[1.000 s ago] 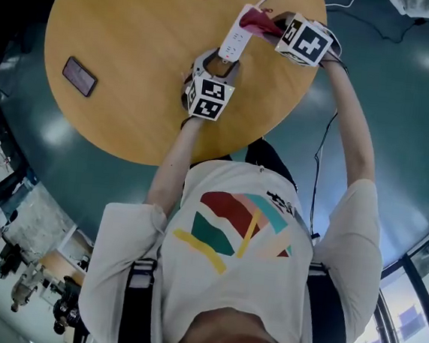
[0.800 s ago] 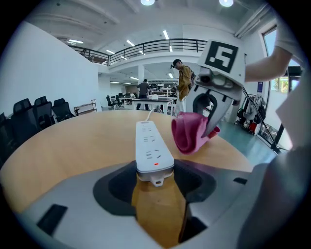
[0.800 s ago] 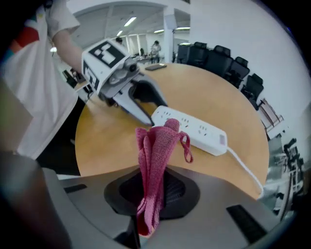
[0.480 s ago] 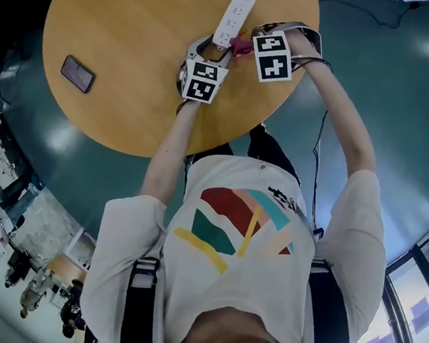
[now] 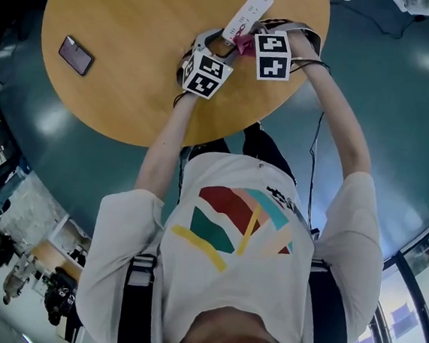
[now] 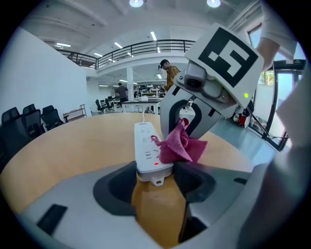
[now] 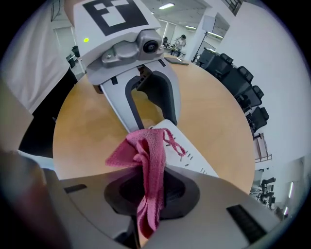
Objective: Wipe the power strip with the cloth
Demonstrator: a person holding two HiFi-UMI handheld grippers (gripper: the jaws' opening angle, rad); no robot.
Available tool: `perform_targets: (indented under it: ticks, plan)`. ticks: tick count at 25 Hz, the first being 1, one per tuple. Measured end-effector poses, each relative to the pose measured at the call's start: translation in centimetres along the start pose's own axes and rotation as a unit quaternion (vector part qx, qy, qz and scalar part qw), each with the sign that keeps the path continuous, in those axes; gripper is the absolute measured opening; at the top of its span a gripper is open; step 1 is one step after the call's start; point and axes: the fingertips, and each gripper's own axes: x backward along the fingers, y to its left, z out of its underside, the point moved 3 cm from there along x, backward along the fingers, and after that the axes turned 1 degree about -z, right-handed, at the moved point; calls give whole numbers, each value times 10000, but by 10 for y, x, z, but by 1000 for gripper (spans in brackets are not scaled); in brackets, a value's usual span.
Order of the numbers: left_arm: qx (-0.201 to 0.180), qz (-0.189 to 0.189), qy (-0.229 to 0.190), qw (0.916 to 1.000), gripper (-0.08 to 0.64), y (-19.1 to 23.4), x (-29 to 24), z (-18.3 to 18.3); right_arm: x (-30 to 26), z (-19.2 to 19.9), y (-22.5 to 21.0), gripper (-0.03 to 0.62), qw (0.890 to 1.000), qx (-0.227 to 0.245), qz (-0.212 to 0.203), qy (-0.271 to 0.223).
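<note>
Findings: The power strip point(image 5: 248, 16) lay flat on the round wooden table point(image 5: 132, 84). Its long axis ran from the person toward the far edge, with the cord leaving the far end. It was a white, smooth plastic bar with rounded corners and 1 red light lit at its near end. The left gripper point(image 6: 155, 168) was clenched across that near end, 1 pad on each long side. The right gripper point(image 7: 148, 189) pinched the cloth point(image 7: 146, 155), pink, woven and crumpled, which rested against the strip's right edge just beyond the left gripper. A dark phone point(image 5: 76, 55) lay well apart.
</note>
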Motion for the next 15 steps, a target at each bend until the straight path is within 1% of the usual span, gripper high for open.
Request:
perform_targets:
  ticks: [3,8,12,15]
  plan:
    - [-9,-1,2,10000,284,-1,0,-1,2,-1,0,40,9998,-193,88,-63]
    - [-46,-27,-7,10000,284,1,1,2,0,-9,1,39,9991,-392,51,-142]
    - [-55,-53,-23,10000,282,-2,2,-2,3,-1,-6,40,9956,-866,-27,-351]
    - [-77,-76,-31,9999,282,-4,2,-4,6,12,-16,40,9946,-999,144,-240]
